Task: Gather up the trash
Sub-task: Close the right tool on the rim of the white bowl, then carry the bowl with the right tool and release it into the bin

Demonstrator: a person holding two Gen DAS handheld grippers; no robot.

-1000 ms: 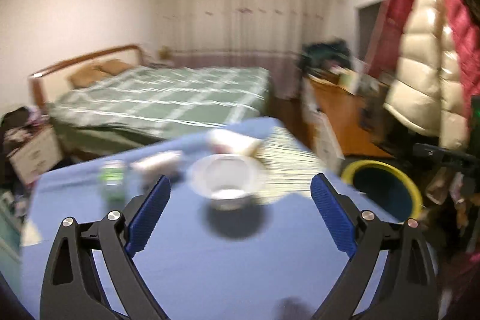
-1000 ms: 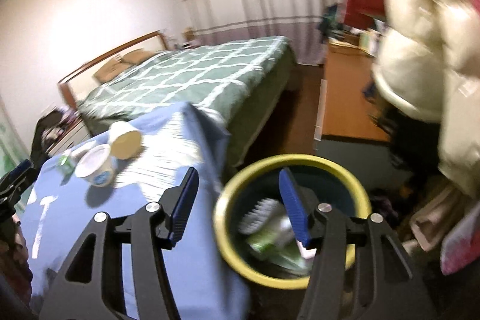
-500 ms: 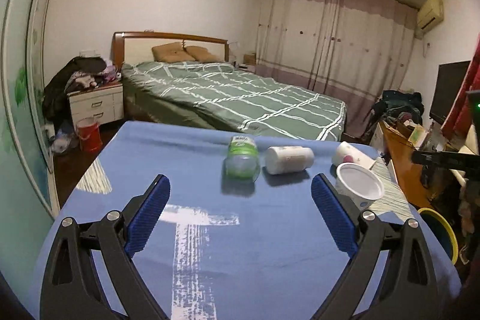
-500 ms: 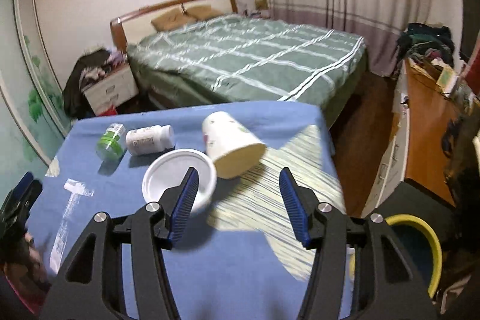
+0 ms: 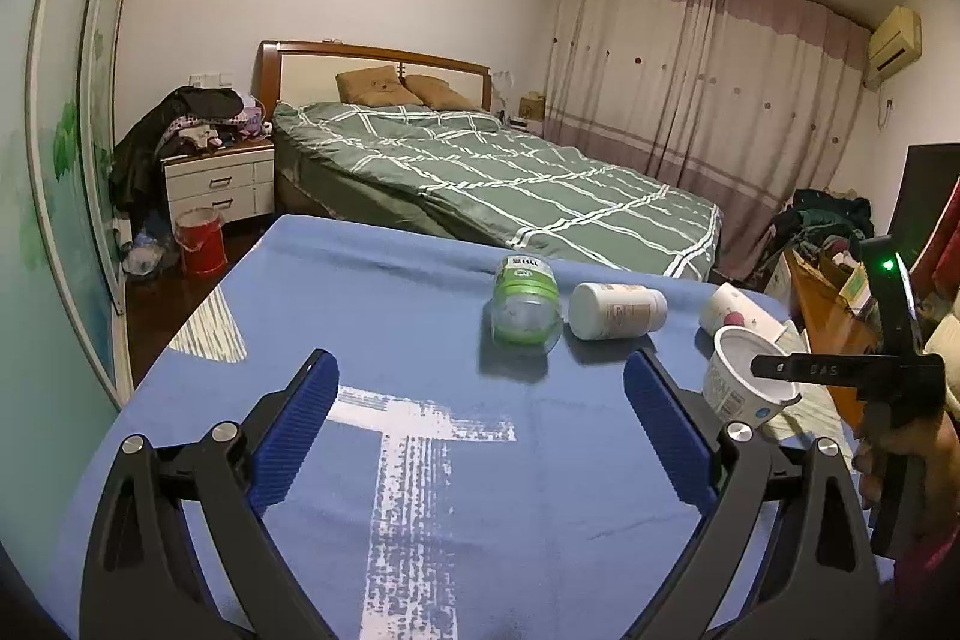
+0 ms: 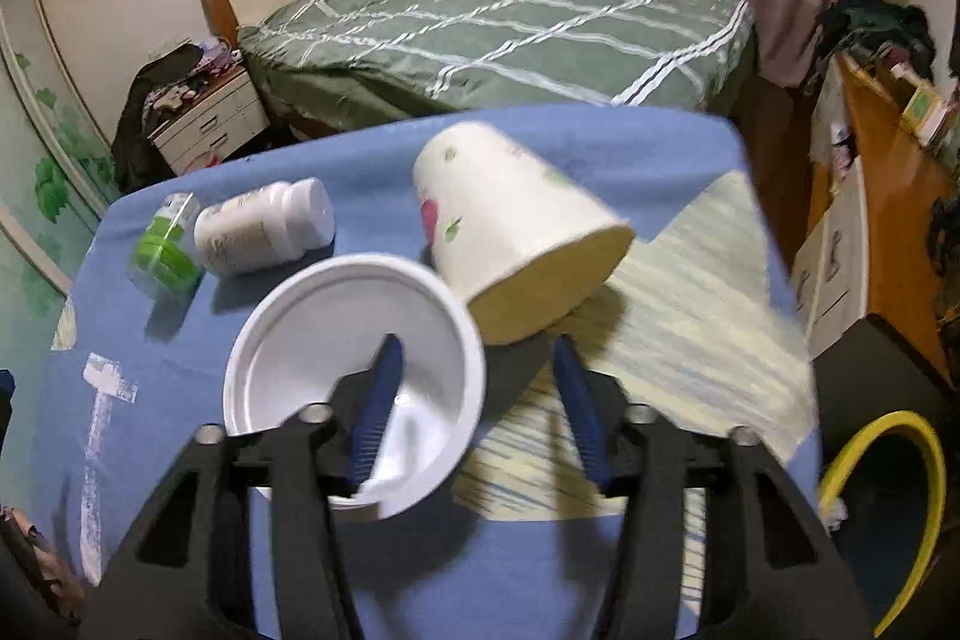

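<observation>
The right gripper point(image 6: 477, 400) is down over the white plastic tub point(image 6: 354, 388), one finger dipping inside the rim and the other outside it, toward the paper cup point(image 6: 510, 232). That straddle is how a thin wall gets pinched. The jaws have just been closing, with the tub's wall between them; whether the pads already press on it I can't tell, since motion blurs the rim.

The left gripper point(image 5: 480, 436) hangs spread wide and empty above the near part of the table, lined up toward the green-capped jar point(image 5: 525, 304) and the white pill bottle point(image 5: 615, 310), both on their sides and just beside each other. It looks held in readiness for one of them.

All four pieces of trash lie on the blue tablecloth point(image 5: 390, 292), the cup tipped over with its mouth toward the camera, close against the tub. The yellow-rimmed bin point(image 6: 882, 478) stands on the floor off the table's right-hand edge, a short carry for whatever is lifted. Behind: a bed with green checked bedding point(image 5: 510, 178), a cluttered nightstand point(image 5: 219, 178), and pink curtains point(image 5: 708, 88).
</observation>
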